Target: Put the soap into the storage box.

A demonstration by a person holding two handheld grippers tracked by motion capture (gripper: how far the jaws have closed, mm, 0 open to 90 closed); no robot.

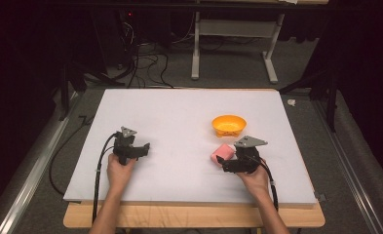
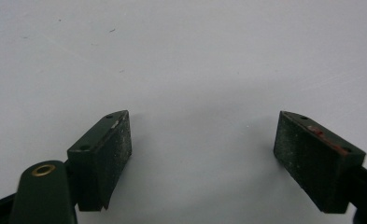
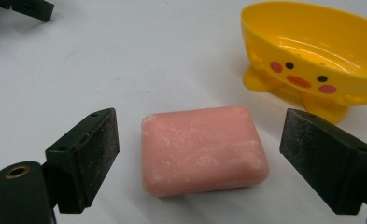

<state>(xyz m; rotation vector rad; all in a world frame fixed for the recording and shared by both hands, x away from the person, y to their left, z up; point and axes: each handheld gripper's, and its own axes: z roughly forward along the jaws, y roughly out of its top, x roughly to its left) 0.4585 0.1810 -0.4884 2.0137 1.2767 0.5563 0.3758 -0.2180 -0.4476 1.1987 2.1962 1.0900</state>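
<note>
Right gripper (image 3: 197,161) jaws wide, straddling soap (image 3: 202,149).

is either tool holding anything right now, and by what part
Nothing is held. The right tool is open around the pink soap without touching it; the left tool is open over bare table.

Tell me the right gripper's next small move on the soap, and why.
Probably ease the right gripper forward a little, then close. Its jaws stand open on either side of the pink soap, which lies flat on the table, but neither touches it yet. The yellow dish sits just beyond, empty. The left gripper is open over bare table.
</note>
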